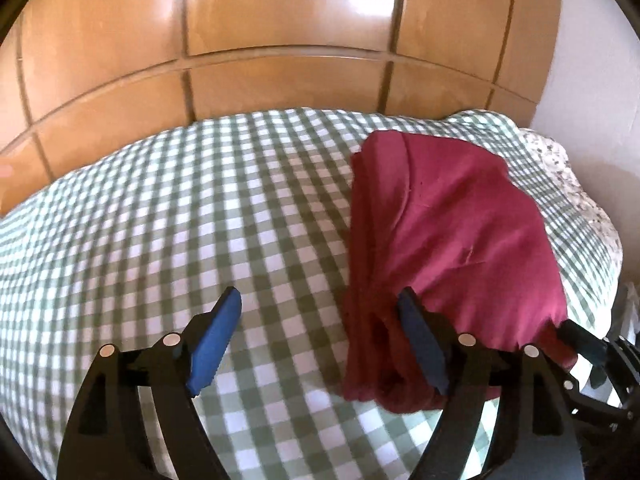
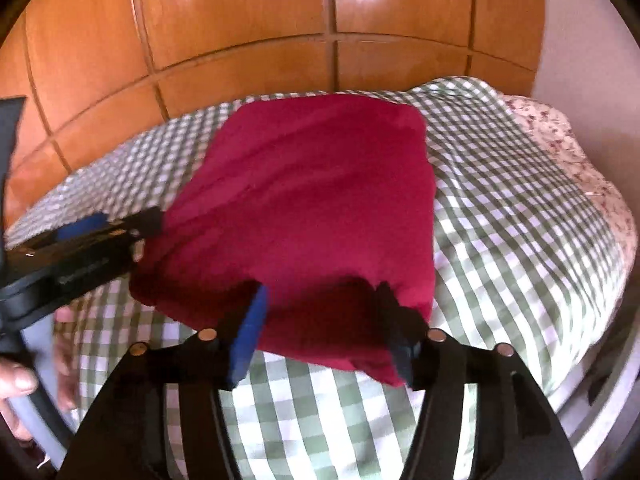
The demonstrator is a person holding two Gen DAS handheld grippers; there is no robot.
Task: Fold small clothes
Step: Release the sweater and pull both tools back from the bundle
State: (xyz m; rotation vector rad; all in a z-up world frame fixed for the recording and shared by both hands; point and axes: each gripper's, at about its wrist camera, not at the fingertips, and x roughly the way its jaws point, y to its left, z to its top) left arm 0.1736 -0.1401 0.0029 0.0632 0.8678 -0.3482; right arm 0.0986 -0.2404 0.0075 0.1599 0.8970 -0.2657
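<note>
Nearest my left camera, the left gripper (image 1: 320,336) has its blue-padded fingers (image 1: 216,340) spread wide, holding nothing. The dark red cloth garment (image 1: 452,240) lies bunched on the green-and-white checked bedcover (image 1: 160,220); its near folds sit against the inner face of the right-side finger and mostly beyond it, with bare cover between the pads. On my right camera, the right gripper (image 2: 324,320) also stands wide apart, the garment (image 2: 312,200) draped over both fingertips and sagging between them, not pinched. A glossy wooden panelled headboard (image 2: 240,40) rises behind.
</note>
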